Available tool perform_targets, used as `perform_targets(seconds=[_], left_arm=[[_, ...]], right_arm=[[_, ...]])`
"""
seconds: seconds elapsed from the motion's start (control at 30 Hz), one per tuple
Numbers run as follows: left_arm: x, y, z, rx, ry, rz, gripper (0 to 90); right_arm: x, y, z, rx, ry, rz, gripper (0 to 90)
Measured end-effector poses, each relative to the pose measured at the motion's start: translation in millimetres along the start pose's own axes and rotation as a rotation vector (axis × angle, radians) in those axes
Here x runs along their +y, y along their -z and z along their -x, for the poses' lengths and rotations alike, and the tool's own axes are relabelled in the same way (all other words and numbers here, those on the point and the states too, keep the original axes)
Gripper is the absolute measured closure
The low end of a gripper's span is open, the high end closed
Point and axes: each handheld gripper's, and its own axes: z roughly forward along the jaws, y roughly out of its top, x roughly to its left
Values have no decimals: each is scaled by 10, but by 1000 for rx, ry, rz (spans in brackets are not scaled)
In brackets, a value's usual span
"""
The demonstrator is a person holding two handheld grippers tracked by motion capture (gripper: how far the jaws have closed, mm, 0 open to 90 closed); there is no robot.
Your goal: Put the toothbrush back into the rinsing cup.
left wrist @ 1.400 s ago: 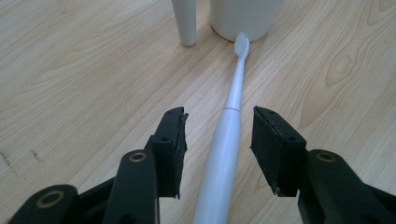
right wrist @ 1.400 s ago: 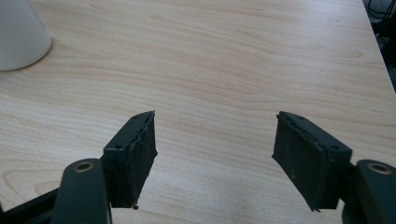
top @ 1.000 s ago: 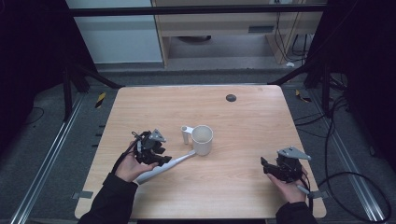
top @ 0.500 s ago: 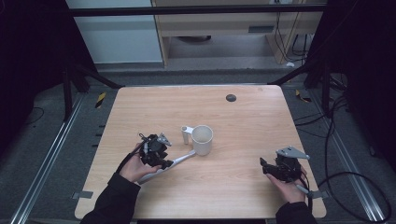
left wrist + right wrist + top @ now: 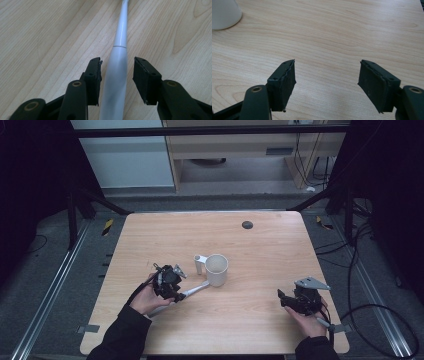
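Left gripper (image 5: 117, 77) straddled toothbrush (image 5: 119, 60) lying on table (image 5: 270, 250) beside cup (image 5: 216, 269), jaws just been closing, gaps both sides. Off-centre squeeze likely to roll handle out. Right gripper (image 5: 327, 82) wide, empty.

This looks like a lab: a lone wooden table (image 5: 260, 245) inside a black metal frame (image 5: 200, 129), with cables (image 5: 360, 270) on the floor.
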Motion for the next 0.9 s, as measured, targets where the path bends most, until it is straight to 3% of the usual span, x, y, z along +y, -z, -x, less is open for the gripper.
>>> perform_targets(seconds=[0.43,0.9], left_arm=[[35,-101,-1,-14,-46,-51,596],[44,-183,-18,-21,-59,-84,637]], right_arm=[[-3,-21,2,2,3,-8,299],[-1,-27,4,5,2,-14,301]])
